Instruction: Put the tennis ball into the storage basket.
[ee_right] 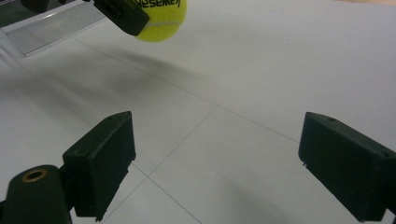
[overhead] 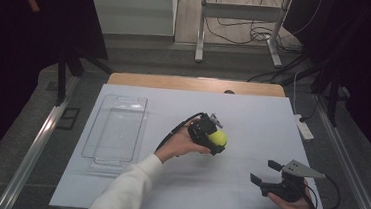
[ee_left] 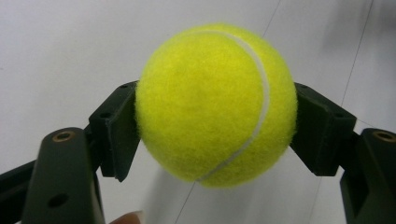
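White sheeting covers the bench. Left gripper holds the tennis ball clamped between its jaws, raised above the bench centre. Right gripper rests near the front edge, jaws wide, nothing between them. Clear tray lies left.
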### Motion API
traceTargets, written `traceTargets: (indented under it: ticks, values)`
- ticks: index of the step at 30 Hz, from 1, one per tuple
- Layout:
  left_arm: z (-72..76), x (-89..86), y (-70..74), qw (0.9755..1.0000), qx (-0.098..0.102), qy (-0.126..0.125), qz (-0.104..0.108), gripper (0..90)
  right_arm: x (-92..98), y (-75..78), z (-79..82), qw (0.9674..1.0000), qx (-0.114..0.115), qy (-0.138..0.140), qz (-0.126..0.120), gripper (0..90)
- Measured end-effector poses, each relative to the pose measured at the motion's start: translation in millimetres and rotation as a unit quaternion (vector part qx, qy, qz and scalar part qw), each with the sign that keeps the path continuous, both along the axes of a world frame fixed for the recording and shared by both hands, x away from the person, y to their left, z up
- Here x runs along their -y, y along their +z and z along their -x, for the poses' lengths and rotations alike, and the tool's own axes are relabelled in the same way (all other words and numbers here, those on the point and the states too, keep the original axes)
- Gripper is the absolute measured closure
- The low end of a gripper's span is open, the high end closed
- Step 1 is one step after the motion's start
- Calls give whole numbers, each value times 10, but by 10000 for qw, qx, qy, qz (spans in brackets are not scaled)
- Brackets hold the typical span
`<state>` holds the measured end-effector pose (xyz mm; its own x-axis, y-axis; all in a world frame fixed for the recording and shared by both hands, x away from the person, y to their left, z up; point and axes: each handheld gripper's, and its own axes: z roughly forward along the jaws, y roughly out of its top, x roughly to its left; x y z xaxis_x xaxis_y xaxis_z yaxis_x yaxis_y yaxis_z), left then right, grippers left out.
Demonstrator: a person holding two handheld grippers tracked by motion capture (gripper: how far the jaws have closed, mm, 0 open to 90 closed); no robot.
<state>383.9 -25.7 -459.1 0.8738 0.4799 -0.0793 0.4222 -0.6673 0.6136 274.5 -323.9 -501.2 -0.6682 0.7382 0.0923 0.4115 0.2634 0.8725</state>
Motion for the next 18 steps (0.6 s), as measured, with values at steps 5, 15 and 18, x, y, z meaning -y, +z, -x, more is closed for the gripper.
traceTargets:
  ticks: [5,15,18]
  values:
    - [18,-34,45,10000,19,6,84,264,-1,-3,-2,10000,-6,-1,3,109]
    - [34,-89,100,9998,113,39,130,264,-2,-3,-2,10000,-4,-6,4,109]
    - [30,-107,109,9998,118,61,137,264,-1,-3,-2,10000,-4,-7,2,109]
